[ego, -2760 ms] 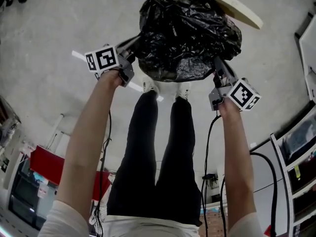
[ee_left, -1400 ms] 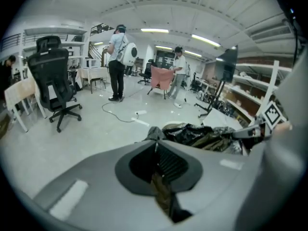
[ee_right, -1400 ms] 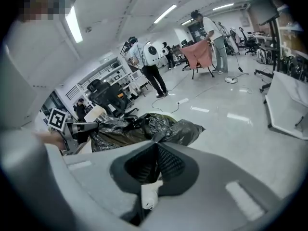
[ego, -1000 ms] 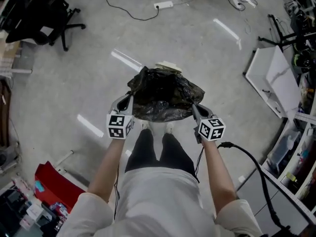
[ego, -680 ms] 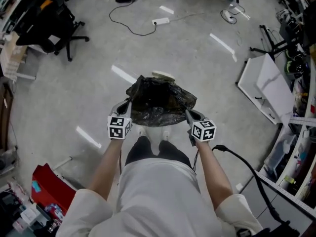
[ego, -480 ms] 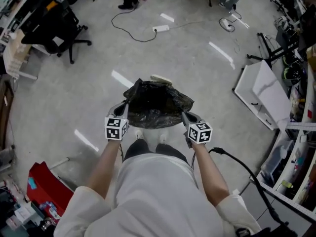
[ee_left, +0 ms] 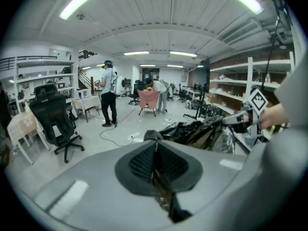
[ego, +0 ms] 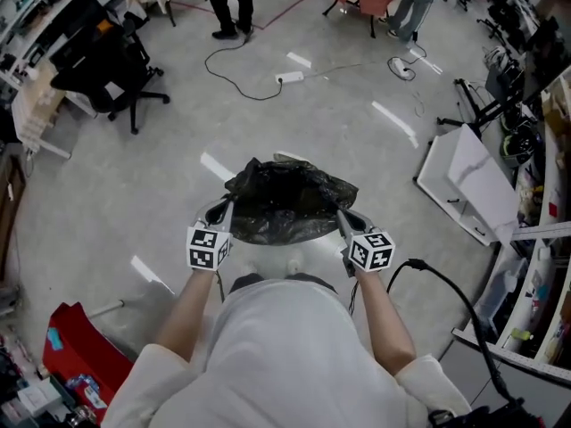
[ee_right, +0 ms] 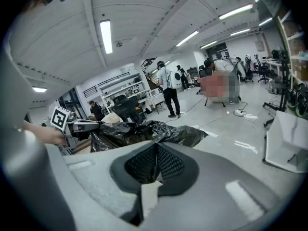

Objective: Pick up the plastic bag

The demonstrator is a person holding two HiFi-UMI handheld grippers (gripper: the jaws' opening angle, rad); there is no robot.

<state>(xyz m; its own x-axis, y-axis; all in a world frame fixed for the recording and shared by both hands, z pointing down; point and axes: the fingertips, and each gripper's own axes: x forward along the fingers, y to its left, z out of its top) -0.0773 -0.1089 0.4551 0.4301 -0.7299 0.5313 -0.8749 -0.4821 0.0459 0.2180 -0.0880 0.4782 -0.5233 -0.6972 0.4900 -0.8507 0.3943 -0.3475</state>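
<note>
Two grippers, one plastic bag (ego: 287, 201), and it's up off the concrete floor (ego: 134, 176), hanging stretched between them in front of the person's waist. The left gripper (ego: 222, 209) has the bag's left edge and the right gripper (ego: 343, 216) has the right edge, so the black film sags in a crinkly bowl between them.

In the left gripper view the jaws are squeezed together, with a thin strip of dark film pinched in the seam between the pads. The rest of the bag spreads off to the right toward the other gripper's marker cube. It's the same in the right gripper view: jaws pressed together, bag edge running right up to them. The film inside that seam is harder to make out there, though.

As for what's in the bag, honestly can't tell. It bulges a bit and the top is all glossy folds, with no contents showing. The tips of pale shoes (ego: 294, 266) peek out just under it, and a pale flat edge (ego: 290, 157) sticks out on the far side.

Other stuff around:
- The shelving (ego: 535, 319) on the right is packed with bottles and odds and ends, too small to name.
- A red bin (ego: 76, 355) sits at lower left.
- A black office chair (ego: 116, 61) is at upper left.
- A power strip (ego: 290, 77) lies on the floor with its cord.
- White panels (ego: 473, 181) lean at the right.
- A black cable (ego: 451, 288) trails from the right gripper.
</note>
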